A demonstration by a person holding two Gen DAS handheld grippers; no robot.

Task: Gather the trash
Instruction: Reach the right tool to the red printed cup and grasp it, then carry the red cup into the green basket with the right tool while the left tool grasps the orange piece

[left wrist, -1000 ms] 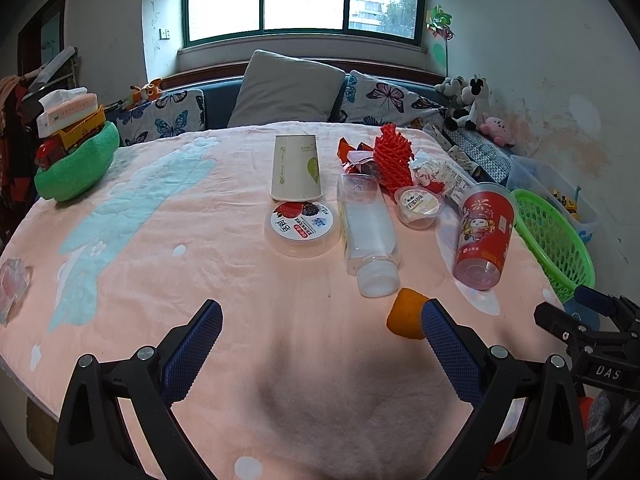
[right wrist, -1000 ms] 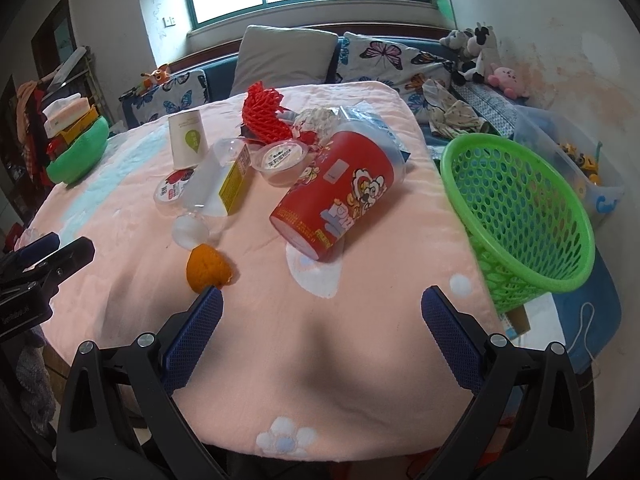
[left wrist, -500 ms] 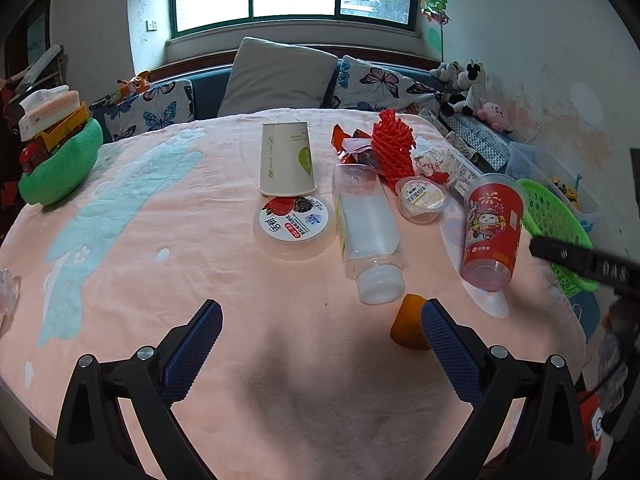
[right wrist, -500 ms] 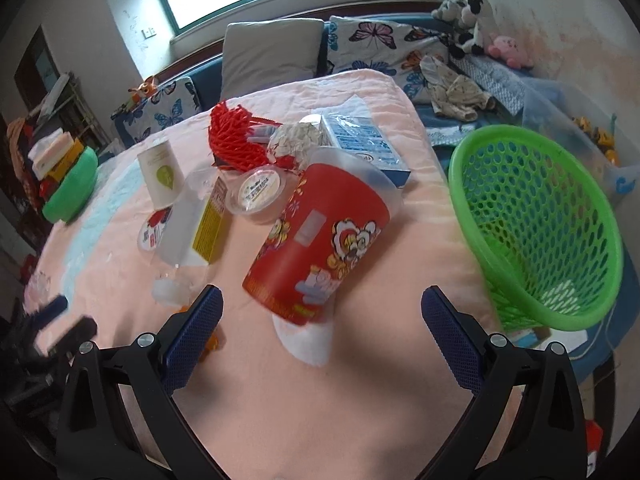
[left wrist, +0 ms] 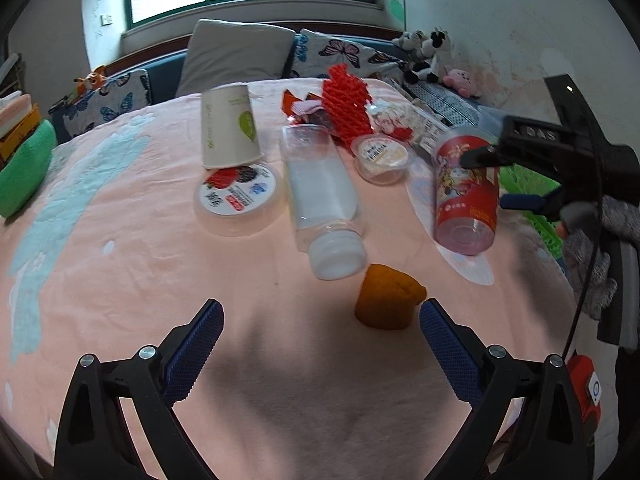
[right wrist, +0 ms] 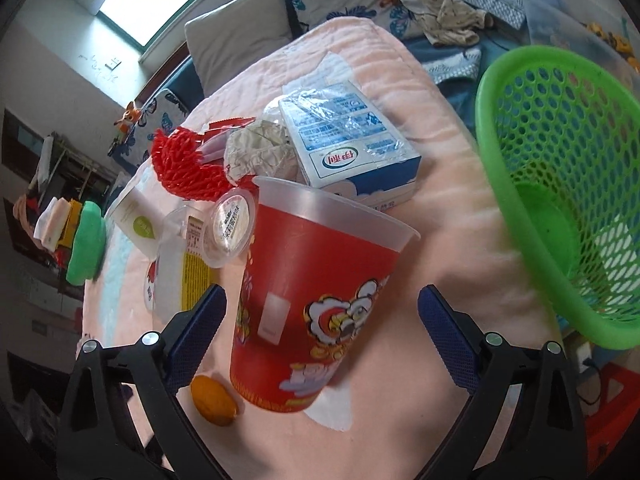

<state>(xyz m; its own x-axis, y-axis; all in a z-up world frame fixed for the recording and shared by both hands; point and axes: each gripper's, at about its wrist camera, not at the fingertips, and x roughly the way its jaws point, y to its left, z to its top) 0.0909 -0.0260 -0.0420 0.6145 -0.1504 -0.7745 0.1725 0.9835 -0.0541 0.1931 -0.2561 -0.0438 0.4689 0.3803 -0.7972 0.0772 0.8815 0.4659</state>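
While both grippers' jaws gape empty, one red cup, one orange peel and one green basket show.

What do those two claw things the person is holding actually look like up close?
Each gripper, left gripper and right gripper, is a black plastic frame with two splayed fingers, faced with blue ridged pads and fastened by silver bolts. Seen from the left camera, the right one bears white lettering, a thin black cable, and a grey-gloved hand on it.
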